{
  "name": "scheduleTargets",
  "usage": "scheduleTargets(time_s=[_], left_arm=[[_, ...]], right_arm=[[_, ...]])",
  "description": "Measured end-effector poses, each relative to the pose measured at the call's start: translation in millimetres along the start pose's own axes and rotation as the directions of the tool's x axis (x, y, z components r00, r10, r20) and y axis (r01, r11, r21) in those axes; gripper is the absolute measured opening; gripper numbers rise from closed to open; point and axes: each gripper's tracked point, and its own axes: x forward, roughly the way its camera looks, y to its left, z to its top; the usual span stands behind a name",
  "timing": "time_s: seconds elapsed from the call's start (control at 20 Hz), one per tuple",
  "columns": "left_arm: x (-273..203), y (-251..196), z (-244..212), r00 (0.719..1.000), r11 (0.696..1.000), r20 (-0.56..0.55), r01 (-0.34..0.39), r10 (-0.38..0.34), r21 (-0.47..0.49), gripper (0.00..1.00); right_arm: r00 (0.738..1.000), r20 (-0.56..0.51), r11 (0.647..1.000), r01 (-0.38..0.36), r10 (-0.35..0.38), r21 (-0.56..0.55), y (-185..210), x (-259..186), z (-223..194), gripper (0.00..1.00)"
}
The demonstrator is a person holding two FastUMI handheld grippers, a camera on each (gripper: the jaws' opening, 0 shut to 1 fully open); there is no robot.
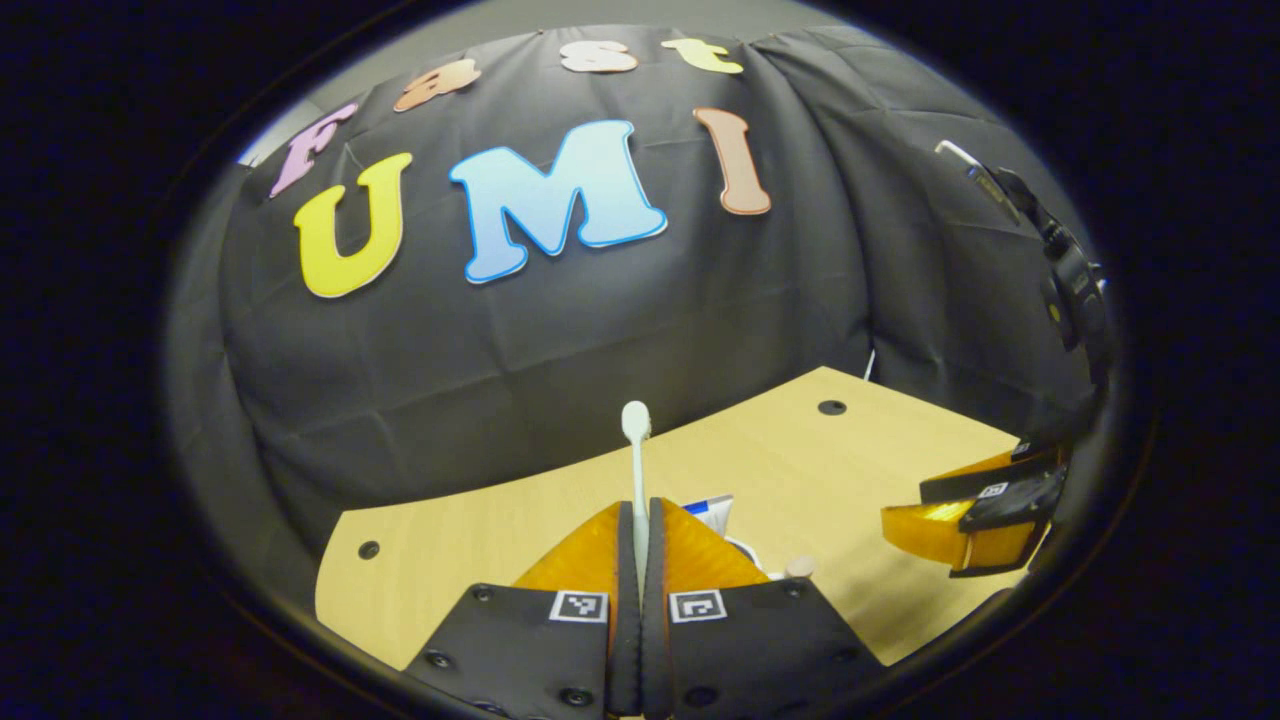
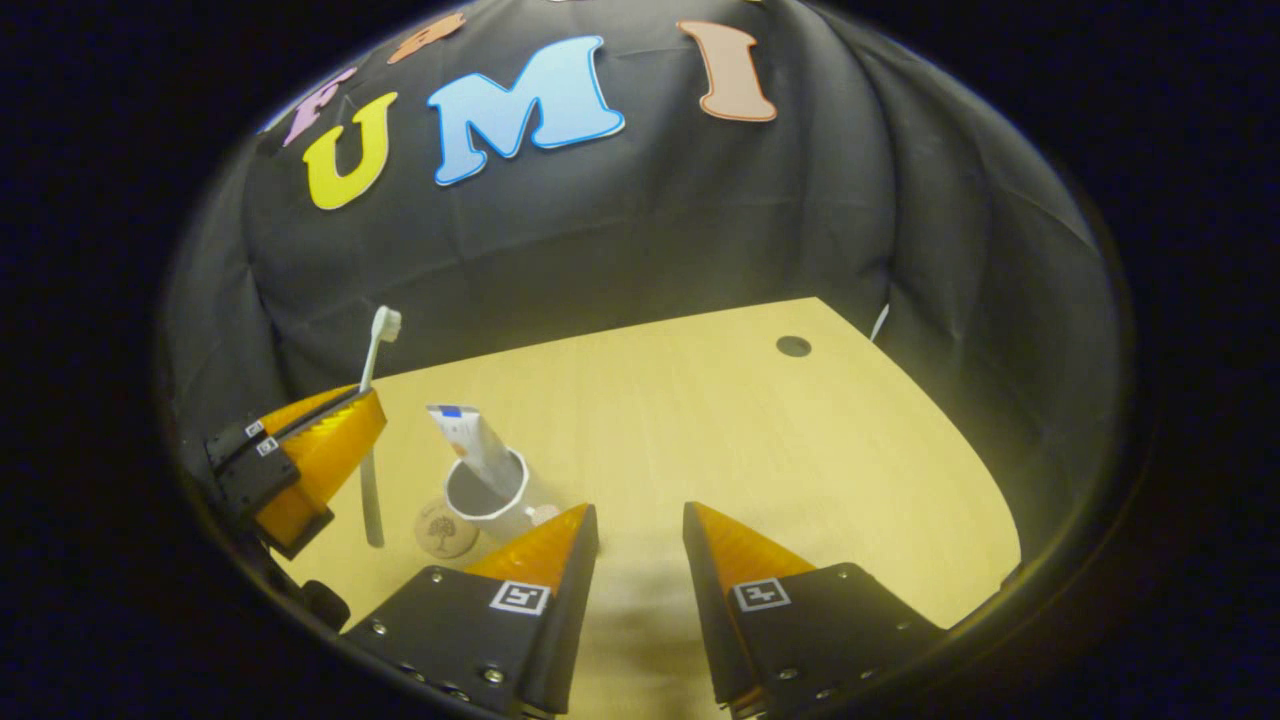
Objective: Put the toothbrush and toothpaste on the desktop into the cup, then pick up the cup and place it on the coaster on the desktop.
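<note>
left gripper jaws pinching the toothbrush, holding it upright above the desk | right gripper jaws gaping, holding nothing | toothpaste standing in the cup | coaster lying beside the cup

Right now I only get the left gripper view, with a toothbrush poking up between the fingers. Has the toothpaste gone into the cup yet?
Observer: Yes. In the right gripper view the toothpaste stands tilted inside the cup.
Operator: Where's the coaster?
Observer: The coaster lies on the desktop right beside the cup. The cup is not on it.
Operator: And the other hand-held gripper?
Observer: The right hand-held gripper is open and holds nothing.
</note>
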Motion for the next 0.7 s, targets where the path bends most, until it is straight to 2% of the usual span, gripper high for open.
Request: scheduleTargets(time_s=[0.4,0.7], left_arm=[[30.8,-17.4,13.9,0.995,0.999,0.096,0.027,-0.025,-0.022,0.08],[41.1,-21.4,15.6,0.989,0.999,0.149,0.019,-0.012,-0.046,0.08]], right_arm=[[0.996,-0.066,0.997,0.066,-0.068,-0.027,-34.7,-15.0,-26.8,0.52],[0.991,-0.099,0.996,0.082,-0.086,-0.039,-42.3,-22.3,-41.2,0.52]])
